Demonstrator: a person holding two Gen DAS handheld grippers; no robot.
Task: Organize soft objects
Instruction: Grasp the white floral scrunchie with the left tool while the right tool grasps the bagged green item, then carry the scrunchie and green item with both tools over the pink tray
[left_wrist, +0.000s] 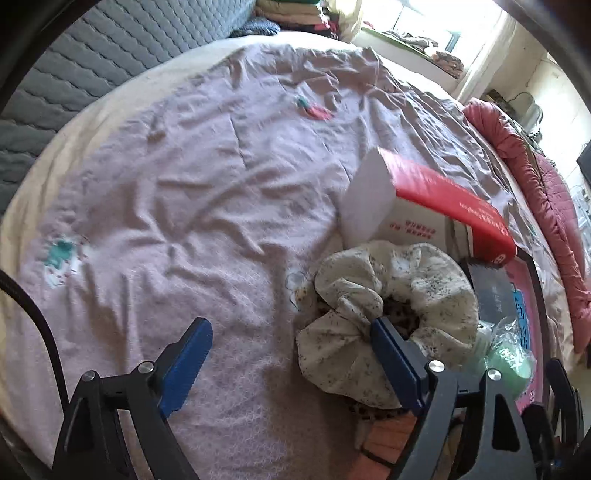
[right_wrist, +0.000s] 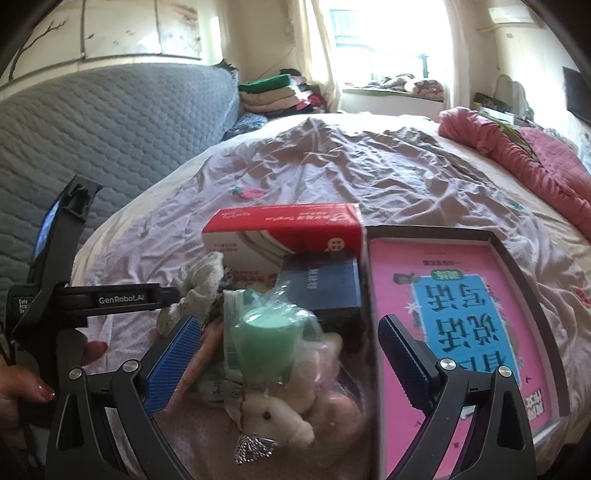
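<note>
A cream floral scrunchie (left_wrist: 399, 295) lies on the pink bedsheet (left_wrist: 184, 184) beside a red and white box (left_wrist: 436, 199). My left gripper (left_wrist: 291, 354) is open; its right finger touches the scrunchie's near edge, the left finger is over bare sheet. In the right wrist view, my right gripper (right_wrist: 290, 347) is open around a green cup in a clear bag (right_wrist: 269, 339), with a white plush animal (right_wrist: 277, 410) just below. The scrunchie (right_wrist: 199, 284) shows at left, by the left gripper's body.
A pink book in a dark tray (right_wrist: 454, 325) lies right of the pile, a dark blue box (right_wrist: 321, 288) behind the cup. A rolled pink quilt (right_wrist: 517, 147) lies on the bed's right side. A grey padded headboard (right_wrist: 110, 122) stands at left.
</note>
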